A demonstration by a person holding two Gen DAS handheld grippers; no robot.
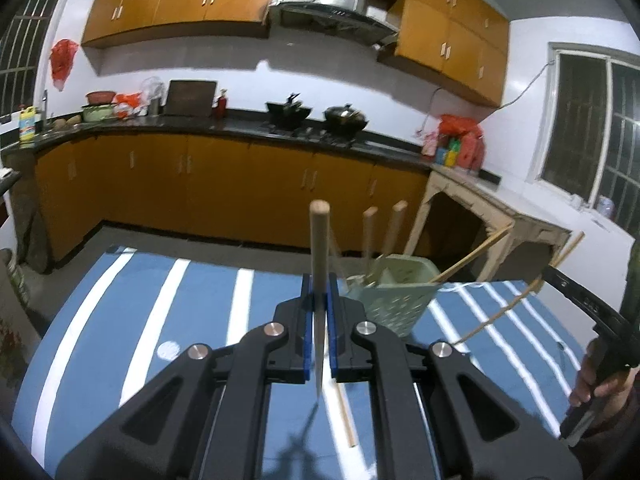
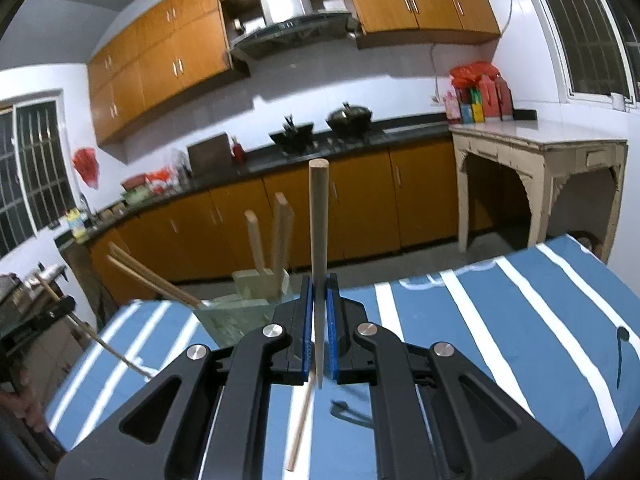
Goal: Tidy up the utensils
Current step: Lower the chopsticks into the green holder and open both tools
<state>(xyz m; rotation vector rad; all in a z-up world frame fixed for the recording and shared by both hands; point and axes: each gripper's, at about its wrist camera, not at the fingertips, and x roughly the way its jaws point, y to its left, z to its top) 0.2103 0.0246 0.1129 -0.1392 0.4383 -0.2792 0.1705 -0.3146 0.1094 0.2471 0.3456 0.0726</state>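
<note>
Each camera sits just behind its own tool, close above the blue striped desk [image 1: 160, 300], looking forward and slightly down along the fingers. The left view faces the kitchen cabinets with the green utensil holder [image 1: 394, 296] to its right; the right view has the holder on its left. Both share the stove.

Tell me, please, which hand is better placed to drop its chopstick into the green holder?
Probably left, narrowly: the left tool, shut on a chopstick, has the green holder close beside it with its opening visible. The right tool partly hides it.
</note>
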